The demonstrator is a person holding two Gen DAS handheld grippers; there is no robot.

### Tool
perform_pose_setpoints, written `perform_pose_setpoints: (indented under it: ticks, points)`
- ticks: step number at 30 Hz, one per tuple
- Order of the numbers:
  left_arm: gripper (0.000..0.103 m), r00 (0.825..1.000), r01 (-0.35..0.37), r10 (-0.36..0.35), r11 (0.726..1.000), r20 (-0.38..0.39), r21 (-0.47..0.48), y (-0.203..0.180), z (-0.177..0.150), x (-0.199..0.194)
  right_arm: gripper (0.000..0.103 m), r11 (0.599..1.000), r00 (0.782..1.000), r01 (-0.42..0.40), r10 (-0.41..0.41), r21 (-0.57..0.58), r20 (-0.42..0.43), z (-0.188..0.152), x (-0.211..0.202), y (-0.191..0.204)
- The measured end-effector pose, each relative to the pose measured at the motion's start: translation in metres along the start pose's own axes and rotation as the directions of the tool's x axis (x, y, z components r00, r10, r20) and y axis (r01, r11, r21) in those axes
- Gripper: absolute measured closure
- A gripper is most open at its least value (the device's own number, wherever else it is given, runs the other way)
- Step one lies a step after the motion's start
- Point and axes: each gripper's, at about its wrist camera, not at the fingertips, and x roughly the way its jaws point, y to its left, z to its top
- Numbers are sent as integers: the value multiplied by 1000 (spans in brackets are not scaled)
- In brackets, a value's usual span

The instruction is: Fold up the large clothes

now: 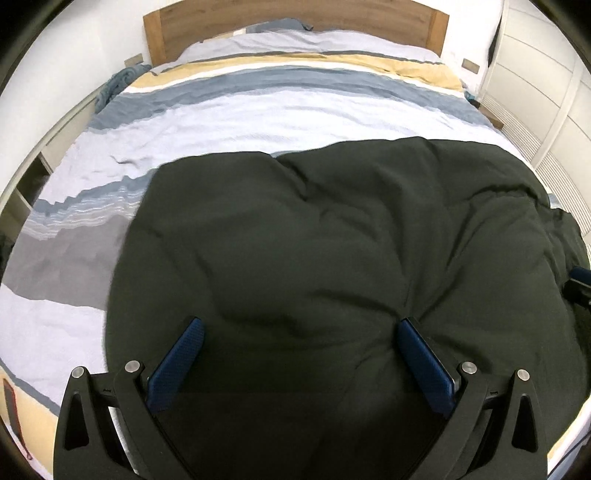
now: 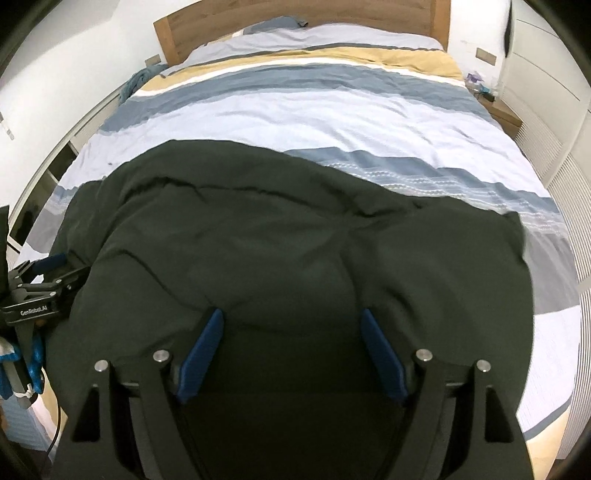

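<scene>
1. Broadly, the dark garment lay spread and rumpled over the near part of the bed, directly ahead of and beneath both claws.
2. The left gripper stood with its jaws wide apart above the cloth; no fabric was seen pinched between its blue pads.
3. The right gripper likewise stood spread over the garment, nothing clamped between its fingers.
4. Beyond the claws, the garment's far edge lay creased and uneven against the striped duvet.
5. Further ahead stood the wooden headboard, well apart.
6. Risk, as judged: closing on this puffed surface could catch several layers, or the duvet beneath, dragging bedding into the fold.
7. Risk, as judged: uneven holds by the two claws would skew the fold line, given the existing wrinkles.
</scene>
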Motion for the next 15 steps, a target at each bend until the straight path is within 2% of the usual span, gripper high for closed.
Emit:
perform_pose_setpoints:
  ticks: [3,7,12,15]
  points:
    - [0,1000,-15,15,1000,28,-1,11,-7,-15,26,1000,1000,9,-9,16,13,-8,-15,-12]
    - [0,999,-13,17,996,50,-84,49,-18,-32,26,999,1000,17,-18,39,22,-16,-33,-31]
    - [0,999,44,-43,987,7,-153,98,-33,-33,24,995,998,46,-49,91,32,-27,-53,-70]
    - [0,992,118,-124,968,-18,-221,123,-37,-27,22,986,999,47,-51,160,19,-33,-55,-96]
